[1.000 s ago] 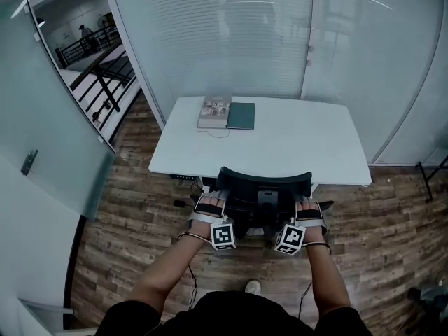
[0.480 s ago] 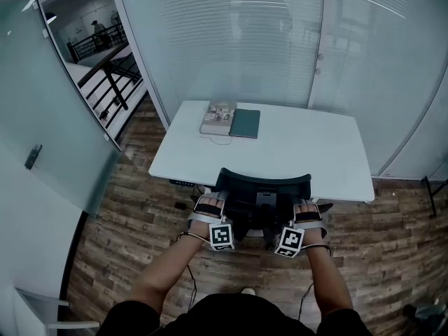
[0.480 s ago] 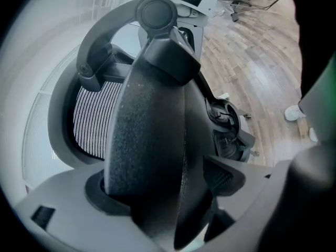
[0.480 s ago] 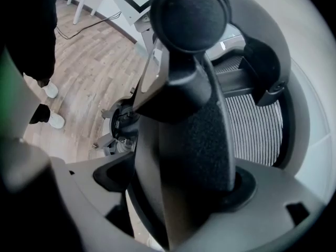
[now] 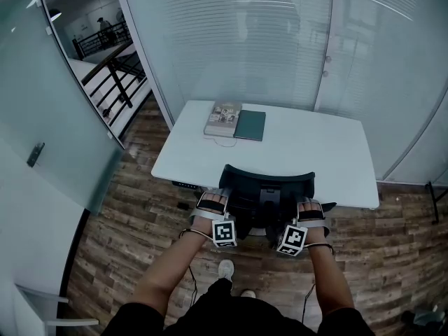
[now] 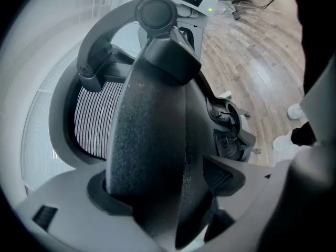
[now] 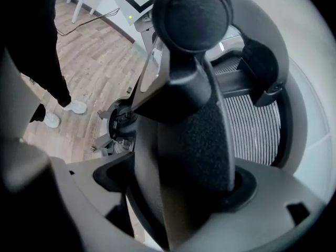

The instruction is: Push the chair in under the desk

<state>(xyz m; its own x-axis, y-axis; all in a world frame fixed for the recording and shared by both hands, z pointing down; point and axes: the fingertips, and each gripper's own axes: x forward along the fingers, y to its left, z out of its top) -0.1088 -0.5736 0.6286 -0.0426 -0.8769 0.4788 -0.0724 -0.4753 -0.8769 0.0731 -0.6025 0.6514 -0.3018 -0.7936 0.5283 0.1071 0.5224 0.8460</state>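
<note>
A black office chair [image 5: 266, 187] stands at the front edge of the white desk [image 5: 315, 152], its mesh back [image 6: 97, 119] overlapping that edge. My left gripper [image 5: 212, 203] is shut on the chair's left armrest [image 6: 152, 140], whose padded top fills the space between the jaws. On the other side, my right gripper [image 5: 310, 208] is shut on the right armrest [image 7: 194, 135] in the same way. The mesh back [image 7: 252, 130] shows beyond it. The seat and base are mostly hidden under the back and my arms.
A book [image 5: 223, 119] and a green notebook [image 5: 250, 125] lie at the desk's far left. Glass walls close in behind the desk and on the left. The floor is wood planks, and my shoe [image 5: 225, 270] stands behind the chair.
Both grippers and the chair have edged a little toward the desk. One foot has stepped forward behind the chair. The grip on both armrests is unchanged.
</note>
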